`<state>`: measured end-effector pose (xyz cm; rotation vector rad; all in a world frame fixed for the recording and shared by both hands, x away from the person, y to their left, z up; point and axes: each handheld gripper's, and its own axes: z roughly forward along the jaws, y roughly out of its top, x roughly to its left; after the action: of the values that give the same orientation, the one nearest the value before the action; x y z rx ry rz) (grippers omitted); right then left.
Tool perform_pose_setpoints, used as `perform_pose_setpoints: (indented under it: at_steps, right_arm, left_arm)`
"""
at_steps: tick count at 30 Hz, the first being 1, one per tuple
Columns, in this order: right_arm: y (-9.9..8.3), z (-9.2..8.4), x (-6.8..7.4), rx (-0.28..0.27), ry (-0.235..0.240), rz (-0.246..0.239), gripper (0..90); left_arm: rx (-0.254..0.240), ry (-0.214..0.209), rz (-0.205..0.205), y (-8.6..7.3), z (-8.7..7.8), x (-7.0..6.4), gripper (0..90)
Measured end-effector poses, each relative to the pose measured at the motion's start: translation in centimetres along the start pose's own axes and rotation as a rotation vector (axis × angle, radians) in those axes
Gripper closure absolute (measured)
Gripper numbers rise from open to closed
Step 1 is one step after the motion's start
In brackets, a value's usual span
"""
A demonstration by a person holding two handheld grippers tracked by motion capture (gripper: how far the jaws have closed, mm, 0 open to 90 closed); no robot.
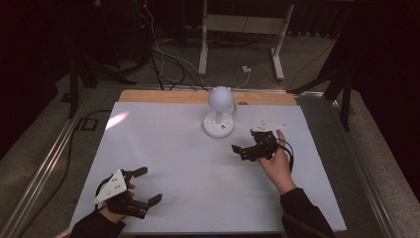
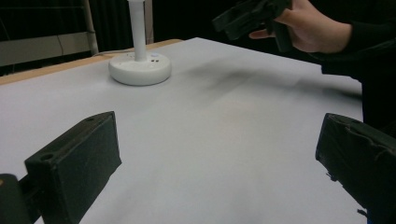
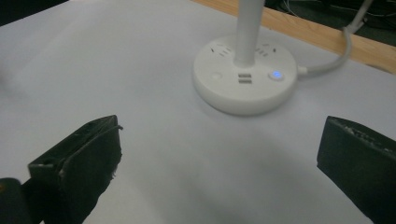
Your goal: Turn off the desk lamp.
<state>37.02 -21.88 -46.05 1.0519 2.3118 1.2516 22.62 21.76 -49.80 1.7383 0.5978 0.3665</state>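
The white table [image 1: 198,198] is lying bare around a white lamp [image 1: 219,115] standing toward its far edge, its cord [image 3: 336,58] trailing off behind; the right gripper [image 1: 248,148] is hovering near the lamp's base with jaws spread wide and empty, and could be knocking the tall lamp over or snagging the cord; the left gripper [image 1: 143,187] is gaping wide too, well apart, near the front.

Left gripper [image 1: 150,185]: low, jaws spread wide; right gripper [image 1: 243,148]: raised (hand tilted), jaws apart, empty
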Motion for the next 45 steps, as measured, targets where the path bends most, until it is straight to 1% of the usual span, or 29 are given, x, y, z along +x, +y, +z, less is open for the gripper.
perform_pose_setpoints:
  at_steps: [5,7,8,10,15,20,21,23,24,26,30,34,38,40,45]
  right_arm:
    - [-1.5,-1.8,-0.2,-0.022,-0.016,0.008,0.0]
    - [-2.1,-2.3,-0.2,-0.009,-0.018,0.013,0.0]
    - [-2.5,-2.6,-0.3,-0.01,-0.026,0.01,0.0]
    - [-3.2,-3.1,-0.4,-0.01,-0.021,0.024,0.0]
    - [-4.8,-4.4,-0.7,0.012,-0.044,0.038,0.0]
    - [-6.4,-5.5,-0.8,0.025,-0.052,0.048,0.0]
    - [-6.7,-5.8,-0.8,0.024,-0.057,0.048,0.0]
    - [-7.3,-6.2,-0.8,0.029,-0.052,0.053,0.0]
    - [-7.6,-6.4,-0.7,0.03,-0.06,0.052,0.0]
    - [-8.1,-6.8,-0.6,0.033,-0.054,0.057,0.0]
    - [-9.3,-7.6,-0.4,0.039,-0.065,0.06,0.0]
    - [-10.4,-8.4,-0.3,0.052,-0.064,0.079,0.0]
    - [-11.4,-9.0,-0.4,0.058,-0.081,0.073,0.0]
    - [-11.9,-9.1,-0.5,0.074,-0.095,0.057,0.0]
    - [-12.1,-9.2,-0.8,0.059,-0.101,0.066,0.0]
  left_arm:
    - [0.0,0.0,0.0,0.0,0.0,0.0,0.5]
    - [0.0,0.002,-0.001,0.0,0.0,0.0,0.5]
    - [-0.001,0.001,-0.001,0.0,0.0,0.0,0.5]
    - [-0.001,0.001,-0.001,0.0,0.0,0.0,0.5]
    - [-0.002,0.0,-0.001,0.0,-0.1,0.0,0.5]
    - [-0.003,0.0,0.0,0.0,-0.1,0.0,0.5]
    - [-0.003,0.0,-0.001,0.0,-0.1,0.0,0.5]
    - [-0.002,-0.001,0.0,0.0,-0.1,-0.1,0.5]
    - [-0.003,0.0,0.0,0.0,-0.1,-0.1,0.5]
    - [-0.003,0.0,0.0,0.0,-0.1,-0.1,0.5]
    - [-0.003,0.0,0.001,0.0,-0.1,-0.1,0.5]
    - [-0.001,0.0,0.003,0.1,-0.1,-0.1,0.5]
    - [-0.001,-0.001,0.002,0.0,-0.1,-0.1,0.5]
    - [-0.002,-0.002,0.003,0.0,-0.1,-0.1,0.5]
    - [0.003,-0.002,0.005,0.0,0.0,-0.1,0.5]
